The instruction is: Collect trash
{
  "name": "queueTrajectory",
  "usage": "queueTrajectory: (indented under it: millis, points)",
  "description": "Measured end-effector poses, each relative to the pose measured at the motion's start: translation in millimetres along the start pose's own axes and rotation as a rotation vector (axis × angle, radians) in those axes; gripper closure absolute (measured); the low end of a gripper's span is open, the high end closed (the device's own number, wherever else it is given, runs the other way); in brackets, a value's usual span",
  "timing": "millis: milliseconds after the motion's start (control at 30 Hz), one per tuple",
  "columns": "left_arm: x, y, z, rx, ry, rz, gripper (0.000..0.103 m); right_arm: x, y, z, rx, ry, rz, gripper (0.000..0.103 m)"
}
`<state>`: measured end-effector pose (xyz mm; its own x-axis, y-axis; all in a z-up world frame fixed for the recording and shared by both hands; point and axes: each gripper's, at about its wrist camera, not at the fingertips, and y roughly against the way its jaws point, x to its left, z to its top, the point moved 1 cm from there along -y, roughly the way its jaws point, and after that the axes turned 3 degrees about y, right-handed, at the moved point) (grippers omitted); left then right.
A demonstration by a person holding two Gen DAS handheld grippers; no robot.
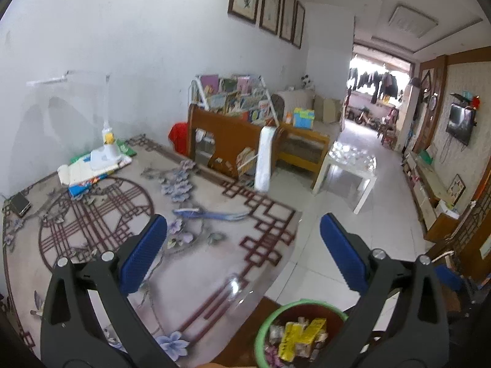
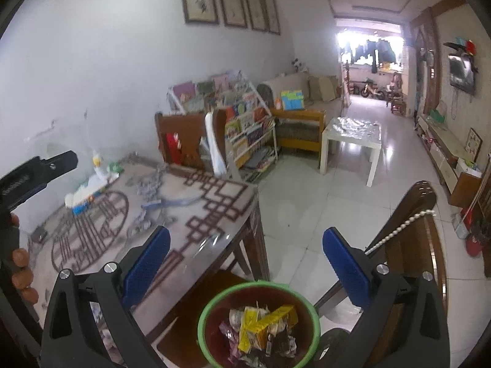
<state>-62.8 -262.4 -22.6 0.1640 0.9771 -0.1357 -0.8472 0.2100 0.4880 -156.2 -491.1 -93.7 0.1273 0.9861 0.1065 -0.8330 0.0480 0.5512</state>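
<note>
Setting: a living room with a white wall, four framed pictures (image 1: 267, 3) high on it, and a pale tiled floor.
Table: a table (image 1: 214, 263) with a glossy patterned top of dark red lattice and pale blue flowers fills the left of both views.
On the table: a stack of books and papers (image 1: 92, 168) sits near the wall with a white desk lamp (image 1: 106, 150) standing on it; a small dark box (image 1: 20, 204) lies at the far left edge.
Left gripper: the left gripper (image 1: 244, 254) hangs above the table's near corner, its blue-padded fingers (image 1: 144, 254) spread wide apart with nothing between them.
Right gripper: the right gripper (image 2: 245, 260) is also released, fingers wide apart and empty, held above the bin.
Bin: a round bin (image 2: 259, 322) with a green rim and dark red inside stands on the floor just beside the table's corner, low in both views.
Trash: crumpled wrappers (image 2: 264, 325), yellow ones most visible, lie piled inside the bin.
Chair: a dark wooden chair back (image 2: 408, 233) with a twisted white cord rises to the right of the bin.
Further back: a rack of children's books (image 2: 242, 122), a wooden bench (image 2: 300, 128) and a small white side table (image 2: 353, 141) stand along the room.
</note>
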Motion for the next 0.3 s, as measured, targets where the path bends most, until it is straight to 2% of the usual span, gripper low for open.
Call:
queueTrajectory:
  millis: [167, 300]
  points:
    - [57, -32, -19, 0.115, 0.045, 0.036, 0.005, 42, -38, 6, 0.103, 0.063, 0.026, 0.006]
    - [130, -58, -42, 0.213, 0.053, 0.165, 0.005, 94, -95, -2, 0.173, 0.071, 0.037, 0.006]
